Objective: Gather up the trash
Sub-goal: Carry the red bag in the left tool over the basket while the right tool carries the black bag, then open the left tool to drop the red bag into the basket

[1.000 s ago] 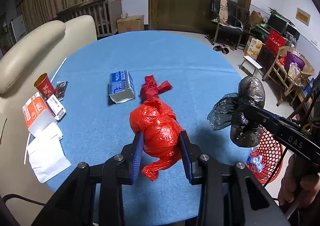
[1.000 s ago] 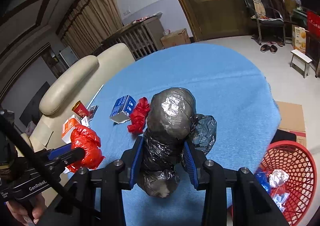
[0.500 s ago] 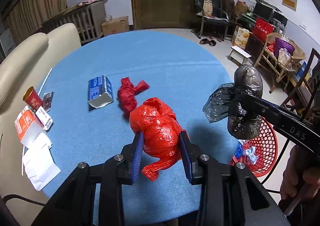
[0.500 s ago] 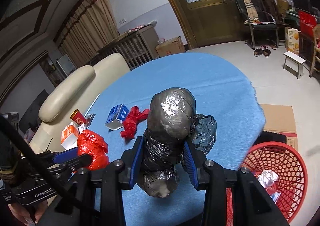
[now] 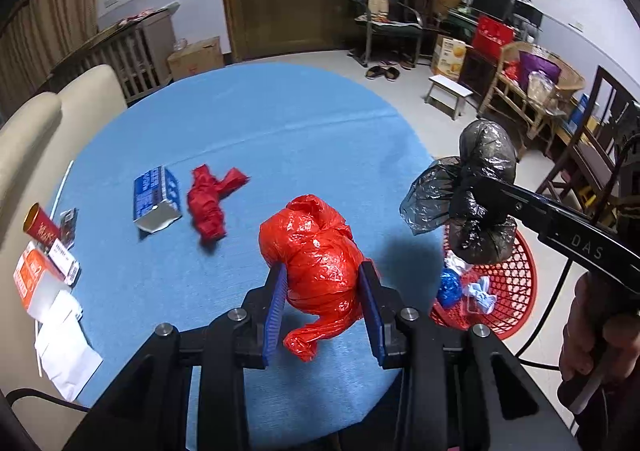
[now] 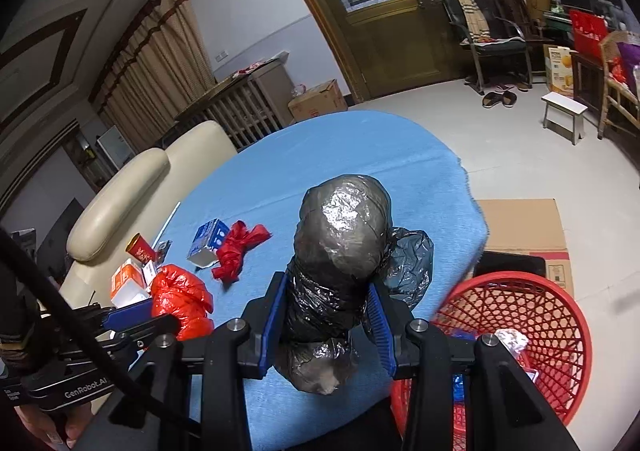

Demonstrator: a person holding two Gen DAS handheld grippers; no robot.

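My left tool [image 5: 323, 305] is clamped on a crumpled red plastic bag [image 5: 316, 255], its blue pads pressed against both sides, and I hold it above the near part of the blue surface [image 5: 280, 139]. My right tool [image 6: 327, 317] is clamped on a knotted black plastic bag [image 6: 340, 247], which in the left view hangs off the surface's right edge, over the red mesh basket [image 5: 516, 283] on the floor. The basket holds some white and blue scraps. On the surface lie a second, smaller red bag [image 5: 210, 207], just beside a blue carton [image 5: 154, 197] on its side. Near the left edge sit a red paper cup [image 5: 42, 227], an orange-and-white box [image 5: 34, 283] and white paper [image 5: 66, 351].
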